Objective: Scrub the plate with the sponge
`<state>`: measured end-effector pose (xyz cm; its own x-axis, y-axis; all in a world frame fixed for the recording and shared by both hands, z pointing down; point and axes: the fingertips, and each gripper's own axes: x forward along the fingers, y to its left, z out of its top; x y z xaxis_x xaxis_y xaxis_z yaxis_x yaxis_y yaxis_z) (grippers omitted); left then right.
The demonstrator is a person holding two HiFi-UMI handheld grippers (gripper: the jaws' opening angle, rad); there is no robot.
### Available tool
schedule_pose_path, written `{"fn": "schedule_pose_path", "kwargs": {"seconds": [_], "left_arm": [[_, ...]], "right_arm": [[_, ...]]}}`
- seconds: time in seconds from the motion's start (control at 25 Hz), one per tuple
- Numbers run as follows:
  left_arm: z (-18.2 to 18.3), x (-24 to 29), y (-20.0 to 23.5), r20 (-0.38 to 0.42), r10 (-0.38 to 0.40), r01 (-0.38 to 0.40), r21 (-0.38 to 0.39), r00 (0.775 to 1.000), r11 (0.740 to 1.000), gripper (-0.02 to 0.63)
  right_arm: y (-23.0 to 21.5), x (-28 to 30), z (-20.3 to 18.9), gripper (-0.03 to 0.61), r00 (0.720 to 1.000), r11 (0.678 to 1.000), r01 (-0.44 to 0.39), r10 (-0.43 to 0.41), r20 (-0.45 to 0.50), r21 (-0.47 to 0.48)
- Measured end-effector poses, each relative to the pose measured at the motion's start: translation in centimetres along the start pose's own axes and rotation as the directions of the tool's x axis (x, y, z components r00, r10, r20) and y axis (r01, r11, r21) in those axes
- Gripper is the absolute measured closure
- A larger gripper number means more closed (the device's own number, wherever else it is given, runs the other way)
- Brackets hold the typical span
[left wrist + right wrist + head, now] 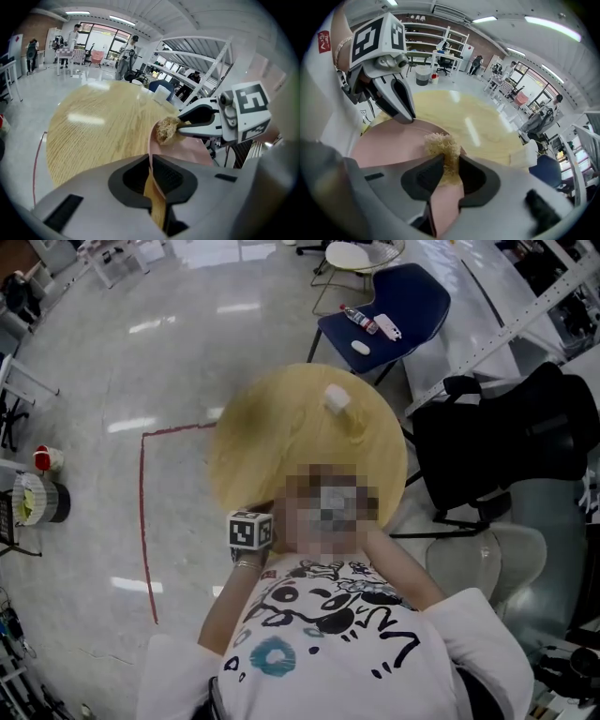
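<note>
Nearest the head camera is one white T-shirt [328, 634] with black drawings, worn by the person. Just beyond it, one marker cube [251, 531] shows at the near edge of one round wooden table [272, 437]. A single small white object [337, 398] stands towards the table's far side.

From the left gripper view, the left gripper [151, 164] has its two jaws pinched onto the rim of one pink round plate [190, 149], held up over the table. The right gripper [180, 124] comes in from the right. One tan fibrous sponge [165, 130] in its jaws touches the plate's face near the upper rim.

From the right gripper view, that gripper's two jaws are clamped on the sponge, which bulges past their tips and rests against the pink face. Across the plate, the left gripper's two fingers bite the opposite rim.
</note>
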<state>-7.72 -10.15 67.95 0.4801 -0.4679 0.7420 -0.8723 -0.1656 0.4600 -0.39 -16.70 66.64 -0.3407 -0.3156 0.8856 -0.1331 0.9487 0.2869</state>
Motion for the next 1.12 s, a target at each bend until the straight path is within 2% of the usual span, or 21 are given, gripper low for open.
{"fn": "schedule_pose_path", "kwargs": {"seconds": [0.2, 0.36, 0.48, 0.68, 0.76, 1.12], "left_arm": [[0.4, -0.4, 0.6, 0.039, -0.012, 0.014, -0.04, 0.999, 0.999, 0.58], [0.4, -0.7, 1.0, 0.072, -0.021, 0.028, -0.102, 0.997, 0.994, 0.581], [0.4, -0.8, 1.2, 0.083, -0.002, 0.011, -0.106, 0.997, 0.994, 0.583], [0.7, -0.4, 0.6, 0.093, -0.001, 0.014, -0.141, 0.996, 0.99, 0.584], [0.8, -0.5, 0.8, 0.091, 0.011, 0.001, -0.135, 0.996, 0.991, 0.586], [0.7, -0.4, 1.1, 0.085, 0.028, -0.009, -0.214, 0.996, 0.977, 0.584]], "right_arm": [[-2.0, -0.6, -2.8, 0.468, 0.998, 1.0, 0.019, -0.018, -0.062, 0.015], [-1.6, -1.5, -4.3, 0.468, 0.996, 1.0, 0.001, -0.001, -0.086, 0.003], [-1.0, -2.2, -5.4, 0.468, 0.996, 1.0, -0.003, 0.005, -0.089, 0.025], [0.7, -4.3, -7.9, 0.468, 0.994, 0.998, -0.031, 0.037, -0.103, 0.055], [1.6, -4.8, -8.3, 0.468, 0.993, 0.997, -0.045, 0.051, -0.102, 0.067], [6.3, -7.3, -9.4, 0.469, 0.985, 0.98, -0.141, 0.154, -0.083, 0.141]]}}
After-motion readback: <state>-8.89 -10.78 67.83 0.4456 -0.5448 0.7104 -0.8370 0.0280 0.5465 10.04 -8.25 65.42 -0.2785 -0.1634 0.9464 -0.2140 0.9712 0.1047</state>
